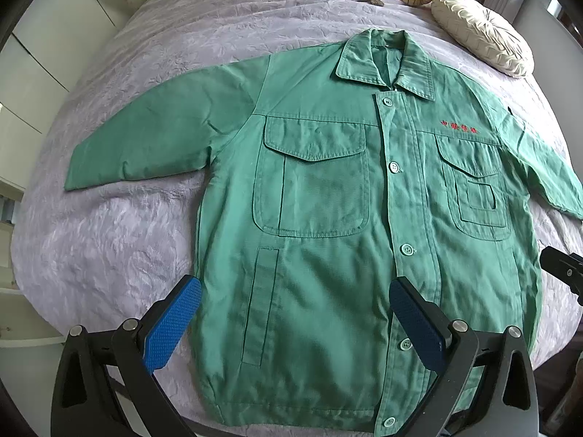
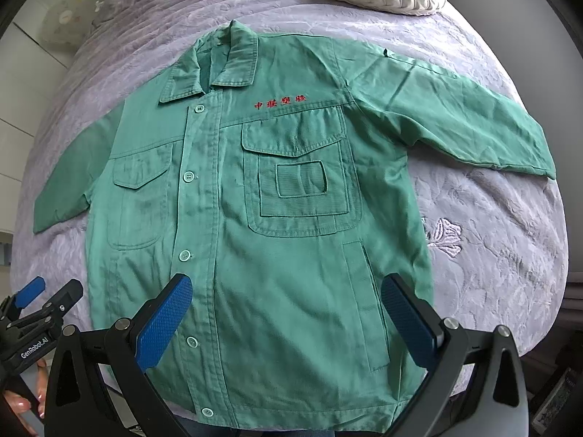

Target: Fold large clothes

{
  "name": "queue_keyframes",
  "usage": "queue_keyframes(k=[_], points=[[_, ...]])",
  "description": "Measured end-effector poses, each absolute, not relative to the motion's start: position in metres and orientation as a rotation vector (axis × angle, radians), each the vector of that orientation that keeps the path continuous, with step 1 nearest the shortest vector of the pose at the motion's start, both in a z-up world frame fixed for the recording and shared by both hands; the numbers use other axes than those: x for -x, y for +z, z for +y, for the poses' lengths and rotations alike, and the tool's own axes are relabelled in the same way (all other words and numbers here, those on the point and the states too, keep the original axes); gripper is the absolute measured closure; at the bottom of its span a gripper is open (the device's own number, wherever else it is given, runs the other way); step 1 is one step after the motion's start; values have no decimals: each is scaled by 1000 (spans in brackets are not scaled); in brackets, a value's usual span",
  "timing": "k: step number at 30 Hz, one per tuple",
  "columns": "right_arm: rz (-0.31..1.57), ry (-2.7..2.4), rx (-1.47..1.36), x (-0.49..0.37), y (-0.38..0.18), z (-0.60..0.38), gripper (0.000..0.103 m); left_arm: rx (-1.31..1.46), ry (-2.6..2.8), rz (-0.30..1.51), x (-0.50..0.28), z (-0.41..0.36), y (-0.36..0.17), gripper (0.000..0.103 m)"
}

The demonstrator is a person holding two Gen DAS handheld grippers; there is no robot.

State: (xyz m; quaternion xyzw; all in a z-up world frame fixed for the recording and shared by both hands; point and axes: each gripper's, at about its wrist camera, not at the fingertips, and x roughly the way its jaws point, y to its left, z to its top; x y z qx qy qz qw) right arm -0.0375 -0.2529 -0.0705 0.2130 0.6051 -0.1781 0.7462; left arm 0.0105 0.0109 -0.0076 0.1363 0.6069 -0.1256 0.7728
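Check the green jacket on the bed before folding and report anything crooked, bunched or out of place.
Nothing stands out. The green jacket lies flat, front up and buttoned on the purple bedspread, both sleeves spread out to the sides and the collar lying open. Only light creases show. Both grippers hover over the hem with jaws open.

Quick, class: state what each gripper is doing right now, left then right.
Left gripper: jaws open, holding nothing, above the green jacket.
Right gripper: jaws open, holding nothing, above the same jacket.
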Motion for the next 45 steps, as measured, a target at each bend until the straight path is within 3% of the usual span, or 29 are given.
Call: queue_keyframes(k=[45], points=[[1326,-394,-464,40,-69,-250,0,-301,-266,1315,-6,12,-5,0]])
